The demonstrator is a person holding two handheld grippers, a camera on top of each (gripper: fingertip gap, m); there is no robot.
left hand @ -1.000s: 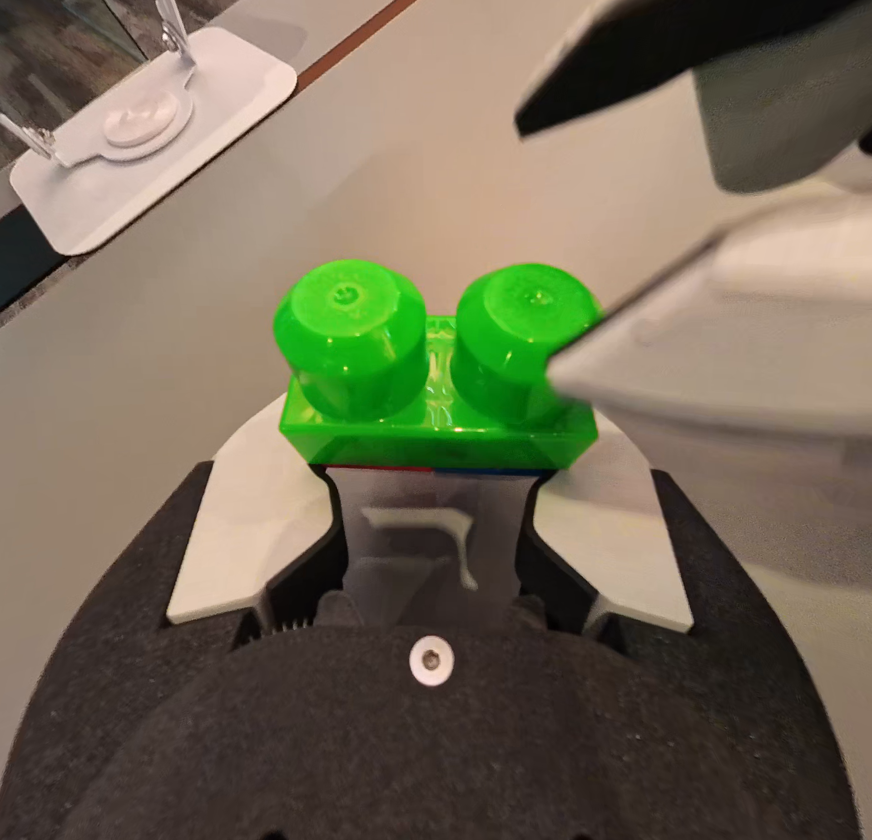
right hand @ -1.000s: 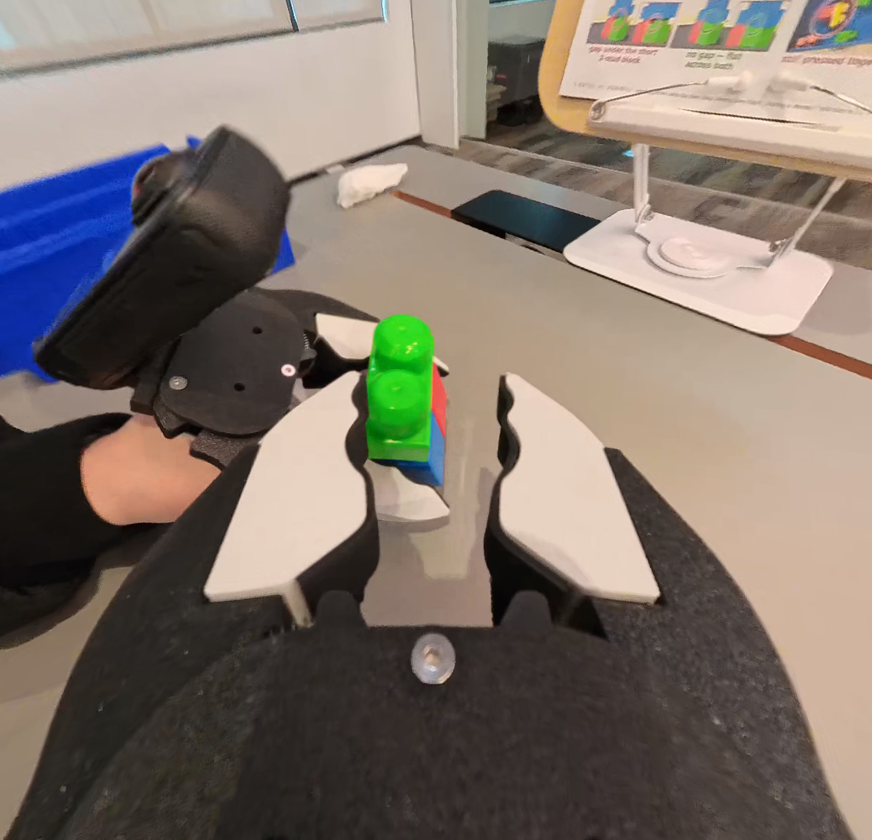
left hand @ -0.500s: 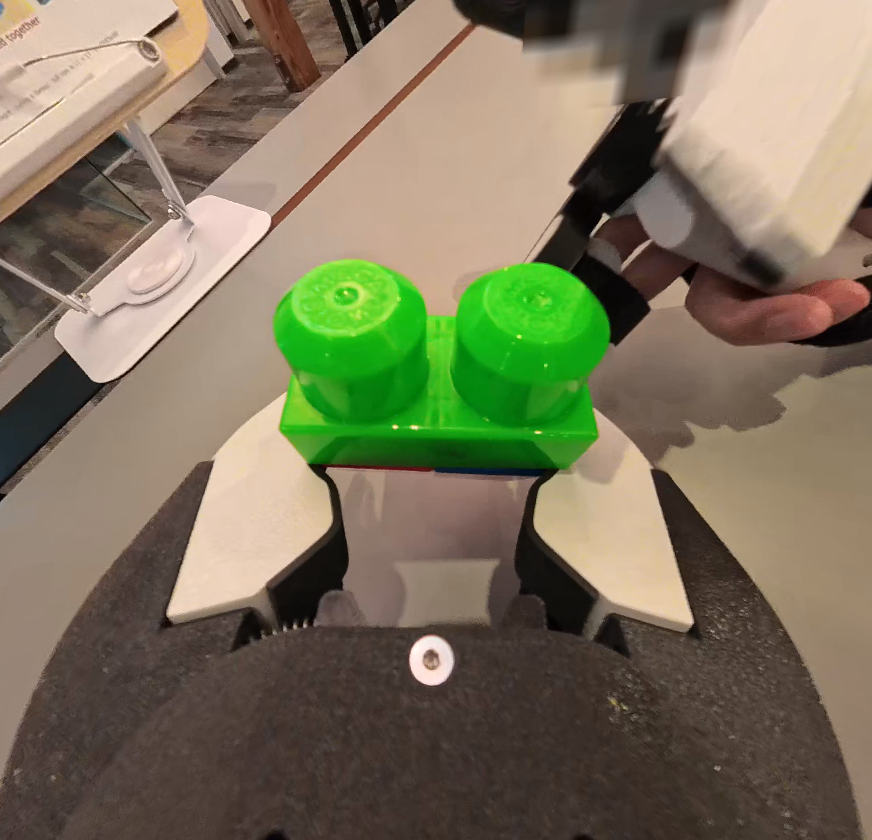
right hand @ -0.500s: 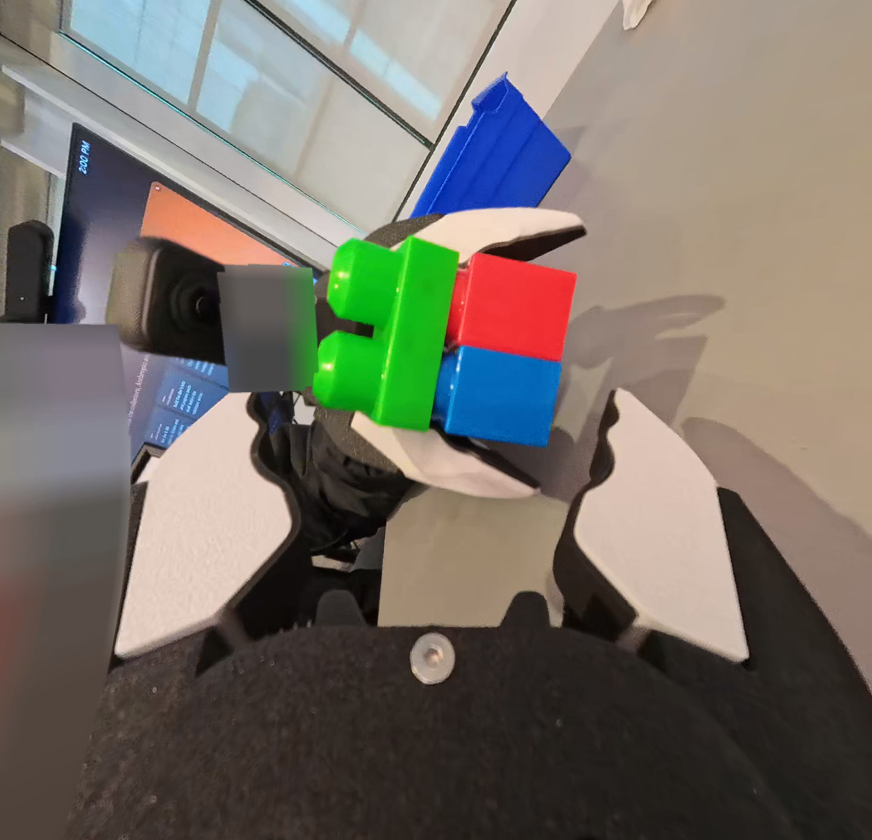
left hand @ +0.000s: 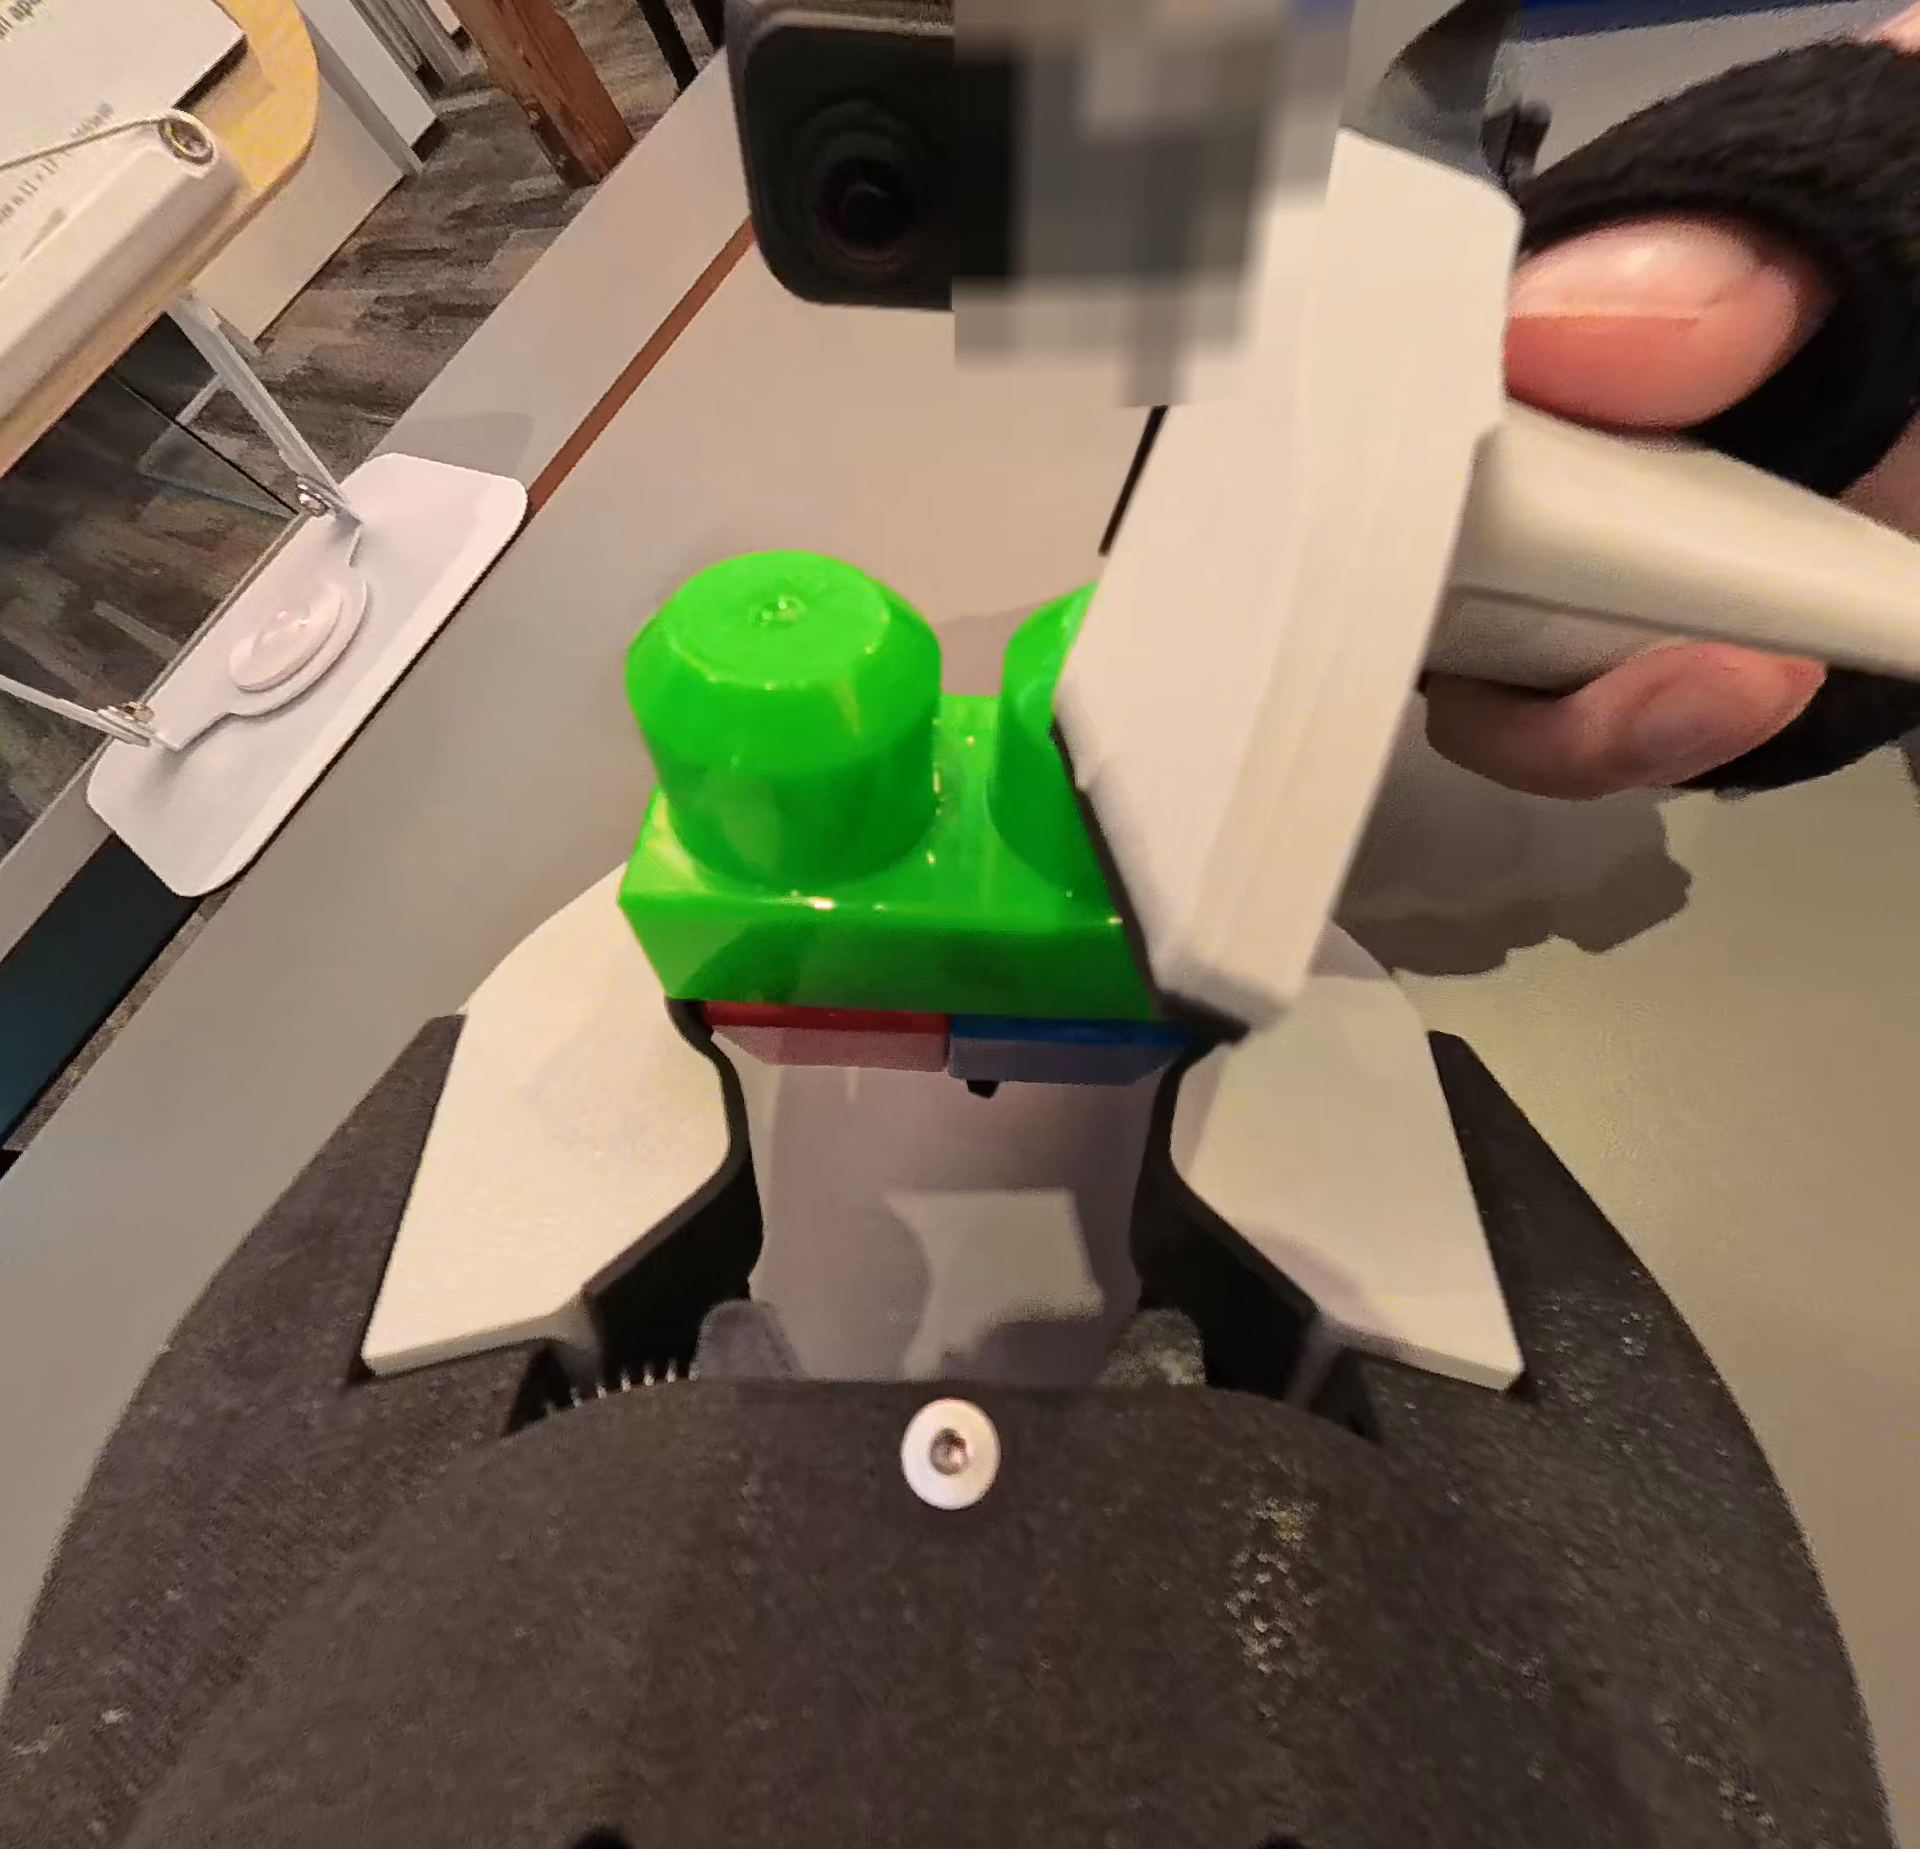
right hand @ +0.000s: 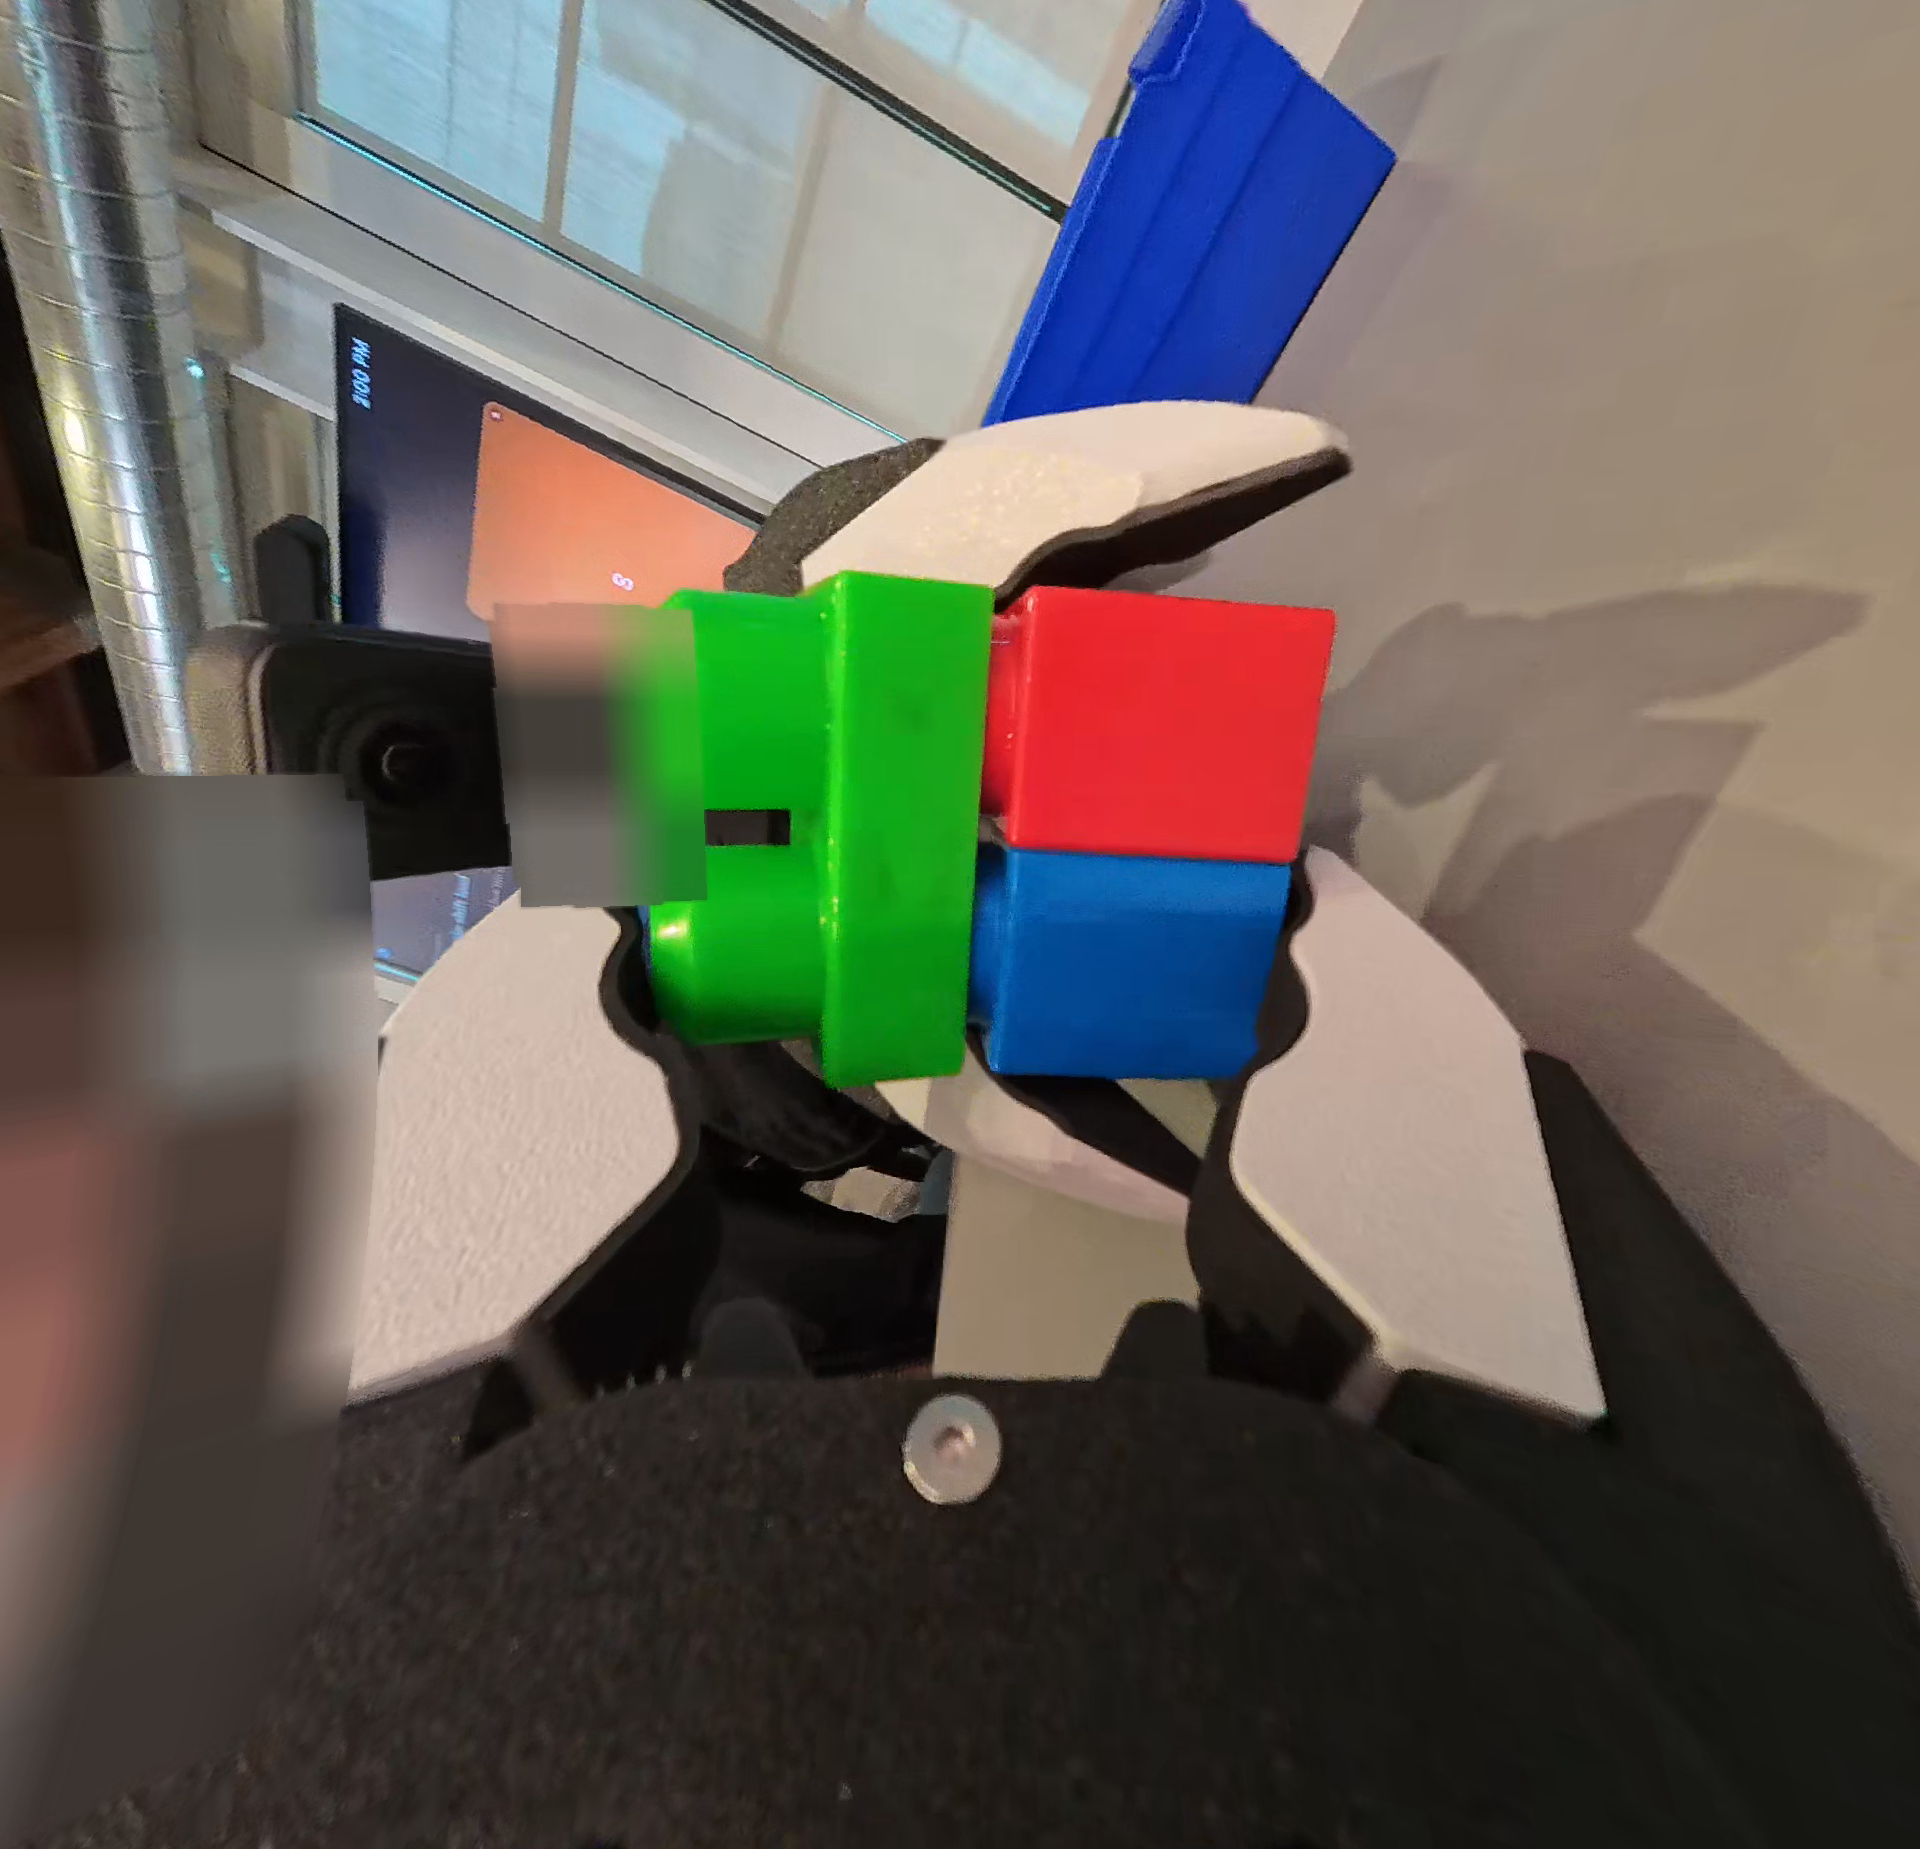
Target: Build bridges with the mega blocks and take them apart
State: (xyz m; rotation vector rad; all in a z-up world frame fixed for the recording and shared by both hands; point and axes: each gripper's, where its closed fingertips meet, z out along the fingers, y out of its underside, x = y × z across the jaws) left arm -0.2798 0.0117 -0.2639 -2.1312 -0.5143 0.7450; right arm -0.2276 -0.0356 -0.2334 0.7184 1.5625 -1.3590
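Note:
A small bridge of blocks is held off the table: a green two-stud block [left hand: 883,926] sits across a red block [left hand: 821,1032] and a blue block [left hand: 1049,1046]. My left gripper [left hand: 935,968] is shut on the red and blue pair, one finger on each outer side. In the right wrist view the stack lies sideways: green [right hand: 904,823], red [right hand: 1153,719], blue [right hand: 1122,968]. My right gripper [right hand: 956,916] clamps it lengthwise, one fingertip on a green stud and the other on the blue block's underside. Its finger [left hand: 1226,708] hides the right stud.
The grey table [left hand: 883,428] lies below. A white stand base [left hand: 312,636] sits at its far left edge. A blue bin [right hand: 1195,241] and a monitor [right hand: 582,521] are behind the left gripper. A gloved hand [left hand: 1714,293] holds the right gripper. One gripper's finger ends stand about 6 centimeters off the other's.
My right gripper rolled onto its side, moved in around the stack and narrowed onto the green stud and blue block. My left gripper kept its hold on the blocks.

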